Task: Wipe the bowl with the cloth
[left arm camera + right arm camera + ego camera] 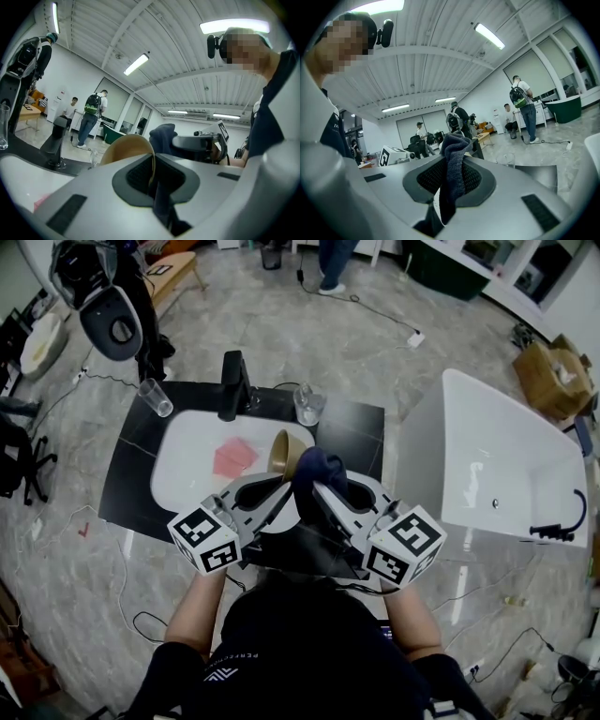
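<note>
In the head view I hold both grippers over a white sink [178,451]. My left gripper [279,482] is shut on the rim of a tan bowl [285,452], which stands on edge with its opening turned toward the right gripper. The left gripper view shows the thin bowl [125,148] wall pinched between the jaws of the left gripper [152,174]. My right gripper [317,486] is shut on a dark blue cloth [319,467] that sits right against the bowl. In the right gripper view the cloth [453,152] bulges up out of the right gripper [450,180].
A pink cloth [234,457] lies in the sink basin. A black faucet [232,385] stands at the sink's far rim, with one clear glass [156,397] at the left and another [307,405] at the right. A white bathtub [511,460] stands to the right. People stand farther back.
</note>
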The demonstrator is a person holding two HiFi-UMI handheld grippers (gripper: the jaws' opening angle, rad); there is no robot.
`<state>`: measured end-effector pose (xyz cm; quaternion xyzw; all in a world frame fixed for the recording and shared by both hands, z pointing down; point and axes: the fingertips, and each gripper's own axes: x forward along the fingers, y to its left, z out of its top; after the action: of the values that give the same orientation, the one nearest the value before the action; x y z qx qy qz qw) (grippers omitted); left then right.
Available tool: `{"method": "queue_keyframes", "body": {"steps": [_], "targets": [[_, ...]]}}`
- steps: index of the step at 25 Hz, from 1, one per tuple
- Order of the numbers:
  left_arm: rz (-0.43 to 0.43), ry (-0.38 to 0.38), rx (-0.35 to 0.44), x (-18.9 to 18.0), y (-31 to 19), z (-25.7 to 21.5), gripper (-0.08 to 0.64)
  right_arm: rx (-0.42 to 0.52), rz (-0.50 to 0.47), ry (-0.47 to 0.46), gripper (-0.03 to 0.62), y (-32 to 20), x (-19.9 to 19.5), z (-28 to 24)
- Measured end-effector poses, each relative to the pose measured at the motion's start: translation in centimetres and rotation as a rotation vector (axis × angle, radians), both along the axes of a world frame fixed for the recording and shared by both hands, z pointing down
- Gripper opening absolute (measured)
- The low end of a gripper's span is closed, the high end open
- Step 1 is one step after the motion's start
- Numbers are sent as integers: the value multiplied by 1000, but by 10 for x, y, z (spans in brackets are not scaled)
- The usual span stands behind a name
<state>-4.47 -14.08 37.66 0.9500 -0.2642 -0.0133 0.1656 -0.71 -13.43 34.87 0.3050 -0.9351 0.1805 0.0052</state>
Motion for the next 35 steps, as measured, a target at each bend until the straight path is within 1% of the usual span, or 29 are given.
{"method": "queue_keyframes", "body": {"steps": [4,7,13,22,29,35], "targets": [[51,-47,6,6,7,5,18,12,13,7,64,-7,4,-3],[100,-77,19,18,15,7,19,32,29,38,64,-9,11,-2],[179,-72,6,25,25,6,18,52,73,79,64,-17,21,0],[301,-79,21,29,38,7,18,56,123,118,64,-29,34,9],[403,-29,31,29,51,-5,18,51,130,123,64,-32,40,12],[482,84,17,25,62,-21,20,40,121,135,64,-31,40,17]]}}
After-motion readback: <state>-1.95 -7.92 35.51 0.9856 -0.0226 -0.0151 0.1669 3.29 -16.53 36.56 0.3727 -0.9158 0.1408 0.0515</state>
